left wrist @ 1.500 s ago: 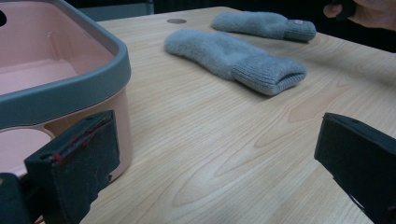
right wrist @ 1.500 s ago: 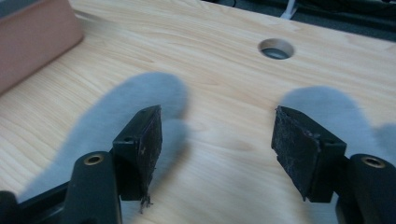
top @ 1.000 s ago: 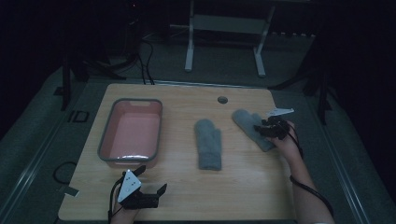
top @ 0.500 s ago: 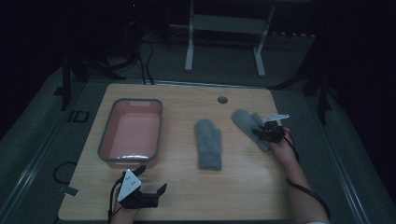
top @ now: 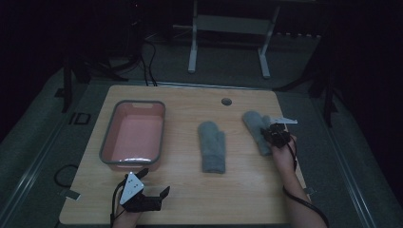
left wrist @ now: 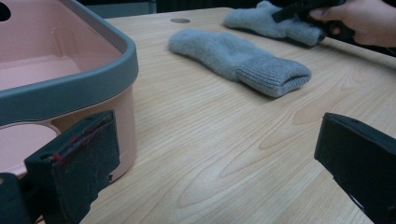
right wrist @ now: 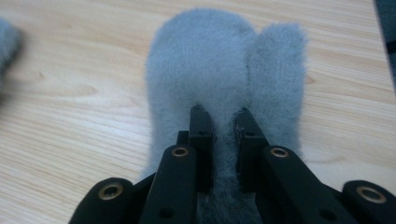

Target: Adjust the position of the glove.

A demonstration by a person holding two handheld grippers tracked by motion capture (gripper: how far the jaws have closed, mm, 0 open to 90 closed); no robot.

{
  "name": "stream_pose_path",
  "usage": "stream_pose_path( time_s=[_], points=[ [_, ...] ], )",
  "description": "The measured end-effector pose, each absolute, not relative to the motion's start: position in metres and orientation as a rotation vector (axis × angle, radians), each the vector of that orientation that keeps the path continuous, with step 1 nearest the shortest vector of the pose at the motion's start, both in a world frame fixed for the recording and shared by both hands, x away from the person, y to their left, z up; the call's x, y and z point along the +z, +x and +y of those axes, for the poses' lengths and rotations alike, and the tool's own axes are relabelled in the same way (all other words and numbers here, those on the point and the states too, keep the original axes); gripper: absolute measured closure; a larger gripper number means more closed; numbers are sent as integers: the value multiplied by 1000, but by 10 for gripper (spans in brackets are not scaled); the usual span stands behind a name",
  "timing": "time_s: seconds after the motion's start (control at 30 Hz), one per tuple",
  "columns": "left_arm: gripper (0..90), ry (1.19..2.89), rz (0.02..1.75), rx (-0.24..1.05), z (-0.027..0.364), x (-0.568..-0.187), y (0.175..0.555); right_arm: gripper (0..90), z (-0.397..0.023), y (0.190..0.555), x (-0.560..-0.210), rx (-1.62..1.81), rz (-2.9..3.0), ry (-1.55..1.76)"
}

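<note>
Two grey woolly mittens lie on the wooden table. The middle mitten (top: 211, 145) (left wrist: 233, 56) lies flat with its cuff toward me. My right gripper (top: 272, 134) (right wrist: 223, 119) is on the right mitten (top: 254, 124) (right wrist: 201, 60); its jaws have just been closing and now pinch a fold of the fabric near the cuff. My left gripper (top: 154, 183) (left wrist: 219, 154) rests at the table's front left, jaws wide apart with nothing between them, just in front of the pink tub (top: 107, 142) (left wrist: 70, 88).
The pink tub with a grey rim stands at the left and looks empty. A round cable hole (top: 226, 101) sits near the far edge. Beyond the table stands a metal frame (top: 228, 28). The right mitten lies close to the table's right edge.
The right gripper's jaws have closed onto the right mitten, and that hand has shifted slightly. The left gripper has stayed put.
</note>
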State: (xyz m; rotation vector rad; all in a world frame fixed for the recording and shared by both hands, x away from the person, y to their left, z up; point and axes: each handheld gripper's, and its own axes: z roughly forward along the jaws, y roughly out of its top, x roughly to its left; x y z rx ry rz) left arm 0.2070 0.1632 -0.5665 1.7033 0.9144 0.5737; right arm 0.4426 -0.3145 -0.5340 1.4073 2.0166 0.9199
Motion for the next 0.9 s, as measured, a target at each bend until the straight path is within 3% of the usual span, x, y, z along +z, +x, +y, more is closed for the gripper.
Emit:
stream_pose_path(
  time_s=[0.53,0.87,0.9],
  points=[
    [5,1703,910,577,161,-566,206,811,-310,382,-498,910,1679,1583],
    [5,1703,903,576,161,-565,206,806,-308,361,-524,903,1682,1717],
    [5,1704,901,576,161,-565,206,801,-309,360,-540,866,1711,1742]
  ],
)
